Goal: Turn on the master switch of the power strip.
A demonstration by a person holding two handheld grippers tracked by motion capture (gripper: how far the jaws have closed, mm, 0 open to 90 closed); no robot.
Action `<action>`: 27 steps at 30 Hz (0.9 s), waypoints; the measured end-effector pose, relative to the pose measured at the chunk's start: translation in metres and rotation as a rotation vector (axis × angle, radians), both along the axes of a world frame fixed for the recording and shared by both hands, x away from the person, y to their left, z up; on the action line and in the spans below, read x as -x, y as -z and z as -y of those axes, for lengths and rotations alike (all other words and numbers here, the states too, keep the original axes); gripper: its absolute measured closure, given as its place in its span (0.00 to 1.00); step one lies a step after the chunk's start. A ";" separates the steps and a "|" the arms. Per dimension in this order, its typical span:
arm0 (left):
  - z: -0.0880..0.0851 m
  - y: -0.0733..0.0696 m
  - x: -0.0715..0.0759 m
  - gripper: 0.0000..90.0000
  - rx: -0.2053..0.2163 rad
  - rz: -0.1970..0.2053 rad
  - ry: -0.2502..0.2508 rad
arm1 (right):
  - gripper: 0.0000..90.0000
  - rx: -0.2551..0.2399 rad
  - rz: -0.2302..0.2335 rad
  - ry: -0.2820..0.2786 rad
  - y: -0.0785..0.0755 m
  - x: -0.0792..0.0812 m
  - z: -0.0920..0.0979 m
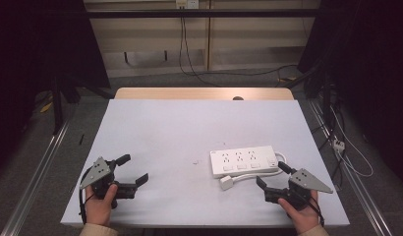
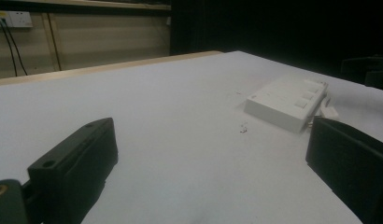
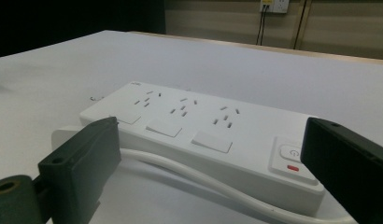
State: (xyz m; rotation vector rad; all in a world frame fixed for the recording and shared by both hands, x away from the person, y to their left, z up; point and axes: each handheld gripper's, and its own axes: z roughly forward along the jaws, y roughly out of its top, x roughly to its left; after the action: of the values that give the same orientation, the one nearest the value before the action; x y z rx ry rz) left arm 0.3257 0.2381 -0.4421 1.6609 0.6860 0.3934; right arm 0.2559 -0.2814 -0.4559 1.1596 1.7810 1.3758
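White plastic, hard and smooth: that is the power strip (image 1: 244, 161) lying flat on my desk (image 1: 165, 128), toward the right side and just ahead of my right tool (image 1: 274, 177). Its white cord (image 1: 253, 173) loops along the near edge and ends in a plug (image 1: 226, 183) lying on the desk just beside the strip's near left corner. In the right gripper view the strip (image 3: 203, 130) shows three sets of sockets, each with its own rocker, and a main switch (image 3: 291, 154) with a red mark at the right end.

My right tool is spread wide with nothing between its jaws; it hovers low, aimed at the strip's long near side. My left tool (image 1: 131, 169) is likewise wide open and empty, well apart from the strip over the bare left part of the desk.

I judge the strip to be rigid and fairly light, with a slick shell that could slide on the desk if I push instead of pinch. The body looks too broad to span across its width, so I would take it at an end or pinch top and bottom along an edge, keeping clear of the switches. The cord is limp and will drag; the plug is small and stiff, an easy separate pick.
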 end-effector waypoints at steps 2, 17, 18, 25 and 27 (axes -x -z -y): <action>0.000 0.000 0.000 0.02 -0.004 0.000 -0.001 | 0.06 0.001 0.002 0.001 0.000 0.000 0.000; 0.000 -0.003 0.001 0.02 0.009 0.007 0.004 | 0.07 0.007 -0.006 0.010 -0.002 -0.003 0.001; 0.001 -0.003 0.000 0.02 0.006 0.008 0.007 | 0.07 0.007 -0.006 0.010 -0.002 -0.003 0.001; 0.002 -0.002 0.000 0.02 0.004 0.006 0.016 | 0.08 0.016 -0.008 0.008 -0.003 -0.005 0.000; 0.002 -0.003 0.000 0.02 0.003 0.007 0.017 | 0.09 0.021 -0.010 0.006 -0.003 -0.006 0.001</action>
State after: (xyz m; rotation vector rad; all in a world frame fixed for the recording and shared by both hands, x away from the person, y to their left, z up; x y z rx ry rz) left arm 0.3257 0.2363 -0.4396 1.6610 0.6670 0.3855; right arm 0.2617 -0.2823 -0.4530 1.1619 1.7928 1.3470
